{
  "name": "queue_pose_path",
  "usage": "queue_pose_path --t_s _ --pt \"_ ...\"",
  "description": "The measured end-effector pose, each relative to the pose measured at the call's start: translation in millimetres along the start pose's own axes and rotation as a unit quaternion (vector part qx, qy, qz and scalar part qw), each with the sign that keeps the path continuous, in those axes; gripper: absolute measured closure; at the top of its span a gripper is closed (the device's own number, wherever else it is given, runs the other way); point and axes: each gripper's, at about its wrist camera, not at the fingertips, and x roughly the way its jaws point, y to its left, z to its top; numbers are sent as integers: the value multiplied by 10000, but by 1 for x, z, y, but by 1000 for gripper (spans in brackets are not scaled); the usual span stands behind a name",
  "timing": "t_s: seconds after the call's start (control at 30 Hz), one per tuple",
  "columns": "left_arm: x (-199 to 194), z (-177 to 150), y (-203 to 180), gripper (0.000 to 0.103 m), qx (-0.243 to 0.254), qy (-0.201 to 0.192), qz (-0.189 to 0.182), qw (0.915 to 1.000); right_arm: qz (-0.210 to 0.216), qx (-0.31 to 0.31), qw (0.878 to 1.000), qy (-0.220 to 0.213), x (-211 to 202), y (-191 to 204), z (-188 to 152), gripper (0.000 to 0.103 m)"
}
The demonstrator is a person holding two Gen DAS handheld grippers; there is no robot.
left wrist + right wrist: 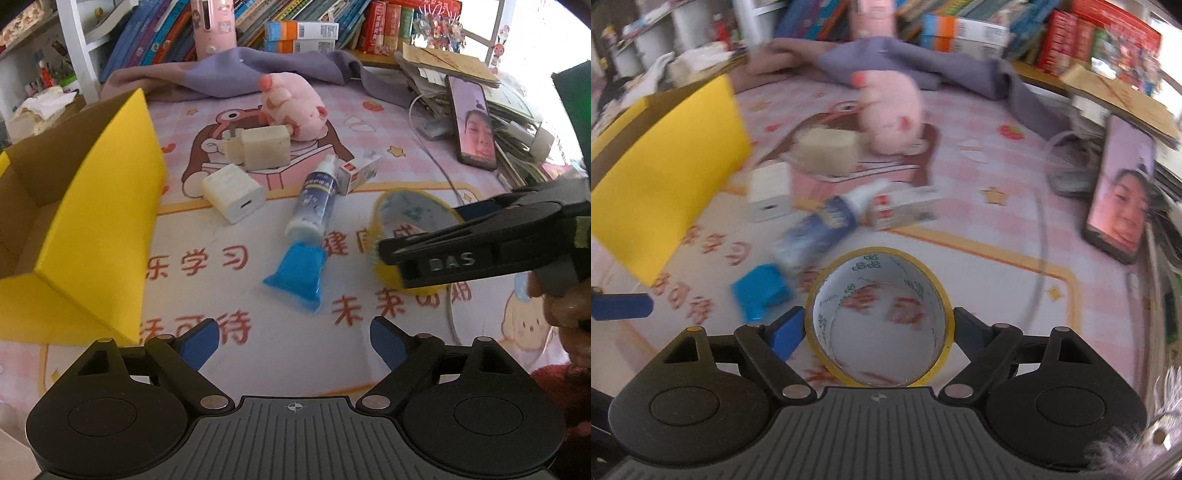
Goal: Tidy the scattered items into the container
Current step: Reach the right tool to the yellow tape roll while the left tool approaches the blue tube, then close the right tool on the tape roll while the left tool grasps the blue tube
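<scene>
A yellow cardboard box (92, 229) stands open at the left; it also shows in the right wrist view (665, 173). My right gripper (879, 328) is shut on a yellow tape roll (879, 317) and holds it just above the mat; the roll also shows in the left wrist view (410, 221). My left gripper (293, 341) is open and empty, near the box corner. Scattered ahead lie a blue tube (297, 277), a spray bottle (314, 199), a white charger (234, 192), a beige charger (264, 146), a small red-white box (360, 173) and a pink plush (291, 107).
A phone (472, 122) leans on a pile of papers and cables at the right. A purple cloth (240, 70) lies at the back before a row of books. A white cable (450, 184) runs across the patterned mat.
</scene>
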Motion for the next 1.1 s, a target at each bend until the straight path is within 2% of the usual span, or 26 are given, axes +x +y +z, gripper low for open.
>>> queue_pose_path --t_s 0.1,0.33,0.53,0.7,0.8,0.97,1.1 --pt "12 10 -4 23 16 -11 33 10000 -51 59 10000 11 1 -15 0 20" --pt "36 25 -8 34 40 19 98 9999 7 27 10000 -59 2 -35 2 20" --pt "51 31 -11 44 121 60 181 9997 106 -101 9998 -95 5 -38 5 19" --pt "56 31 -6 52 -62 110 110 9999 144 -182 9997 -49 9 -39 7 19" --pt "56 31 -4 67 -100 71 153 9998 171 -183 9997 19 13 -40 8 18" --pt "51 31 3 69 -331 13 64 9994 178 -209 9996 24 14 -40 8 20" --pt "39 33 2 70 -361 -192 71 9991 239 -232 9992 -214 4 -39 11 20"
